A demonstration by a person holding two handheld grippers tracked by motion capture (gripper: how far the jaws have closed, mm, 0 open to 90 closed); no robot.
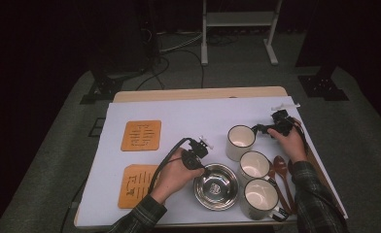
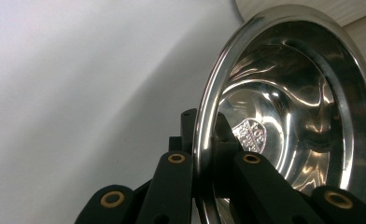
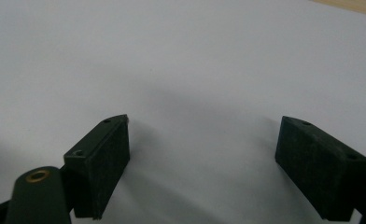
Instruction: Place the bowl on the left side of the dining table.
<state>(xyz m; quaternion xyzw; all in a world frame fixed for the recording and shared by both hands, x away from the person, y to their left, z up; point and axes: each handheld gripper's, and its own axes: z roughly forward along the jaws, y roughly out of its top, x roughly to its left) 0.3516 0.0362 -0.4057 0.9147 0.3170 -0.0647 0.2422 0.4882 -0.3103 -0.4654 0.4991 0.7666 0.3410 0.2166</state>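
A: Steel bowl point(image 1: 216, 186) at the table's point(image 1: 188, 116) near edge, beside three mugs; the left tongs point(image 2: 204, 163) pinch its rim, one jaw inside and one outside.

B: Handling?

A: Light and rigid, probably, but polished and slippery; the thin rim looks the only purchase. The right tongs point(image 3: 202, 163) gape empty over the white sheet.

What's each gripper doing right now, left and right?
Left gripper: closed on the rim of the steel bowl.
Right gripper: open, nothing between its jaws, over the white sheet.
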